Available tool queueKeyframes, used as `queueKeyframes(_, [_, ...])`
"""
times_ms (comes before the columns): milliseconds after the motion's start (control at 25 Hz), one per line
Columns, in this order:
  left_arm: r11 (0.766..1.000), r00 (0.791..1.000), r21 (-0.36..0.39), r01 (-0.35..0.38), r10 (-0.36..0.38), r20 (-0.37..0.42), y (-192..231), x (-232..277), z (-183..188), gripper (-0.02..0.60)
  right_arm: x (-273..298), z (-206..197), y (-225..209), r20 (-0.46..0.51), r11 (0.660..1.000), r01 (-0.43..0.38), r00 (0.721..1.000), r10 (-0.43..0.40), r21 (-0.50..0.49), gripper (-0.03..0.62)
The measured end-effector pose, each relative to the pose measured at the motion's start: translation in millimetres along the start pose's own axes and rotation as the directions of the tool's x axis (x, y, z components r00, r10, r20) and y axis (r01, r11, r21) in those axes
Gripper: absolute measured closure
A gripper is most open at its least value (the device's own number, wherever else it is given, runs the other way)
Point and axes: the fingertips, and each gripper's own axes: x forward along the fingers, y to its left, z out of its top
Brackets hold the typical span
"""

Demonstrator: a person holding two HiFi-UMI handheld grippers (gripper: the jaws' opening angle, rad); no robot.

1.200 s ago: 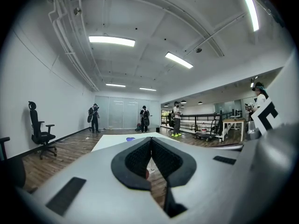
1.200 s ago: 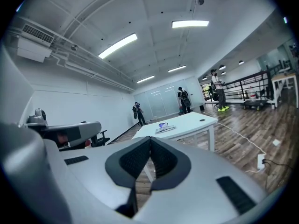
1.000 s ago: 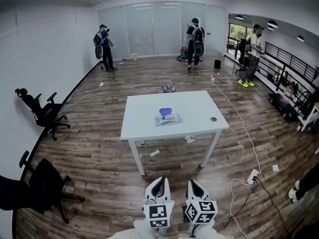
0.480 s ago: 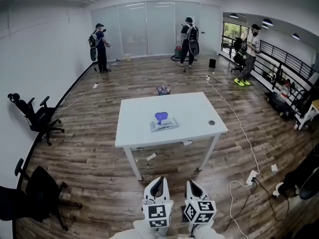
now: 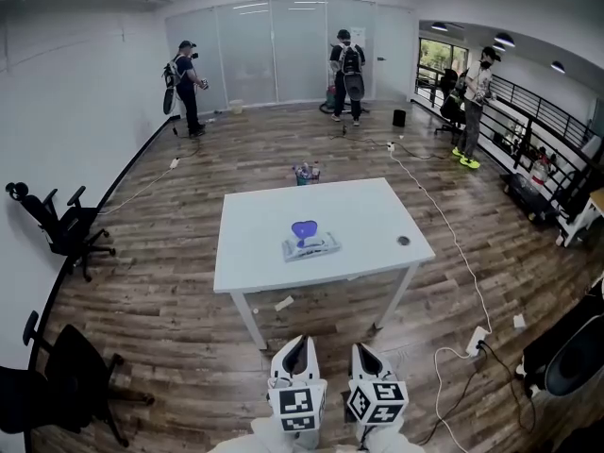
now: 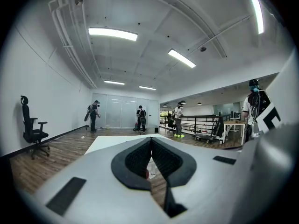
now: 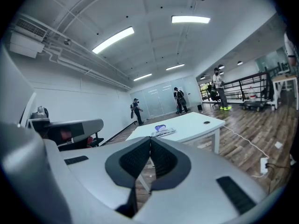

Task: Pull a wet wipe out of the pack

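I see a matt, smooth white table (image 5: 368, 206) on a wood-plank floor (image 5: 170, 291) with a faint sheen. The wipe pack (image 5: 311, 245) looks like glossy plastic film. My left gripper (image 6: 151, 138) has ribbed, matt black pads (image 6: 139, 161).

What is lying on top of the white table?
Near the middle of the white table lies a wet wipe pack with its purple flap raised. A small dark round spot sits near the right edge. The pack's inside cannot be seen.

The table (image 5: 255, 243) and its wet wipe pack (image 5: 310, 244) have drawn slightly nearer.
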Motion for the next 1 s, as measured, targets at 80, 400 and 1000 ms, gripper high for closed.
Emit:
queueKeyframes(80, [1.0,1.0,0.005,0.003,-0.003,0.004,3,9,1,0.569,9,5,-2,0.002,1.0,0.005,1.0,-0.005,-0.003,0.585])
queueKeyframes(400, [1.0,1.0,-0.018,0.009,-0.009,0.003,21,43,8,0.569,42,22,-3,0.001,1.0,0.012,1.0,-0.012,-0.015,0.585])
queueKeyframes(1000, [1.0,1.0,-0.005,0.003,-0.003,0.006,49,103,8,0.569,110,37,-7,-0.005,1.0,-0.002,1.0,0.002,-0.021,0.585])
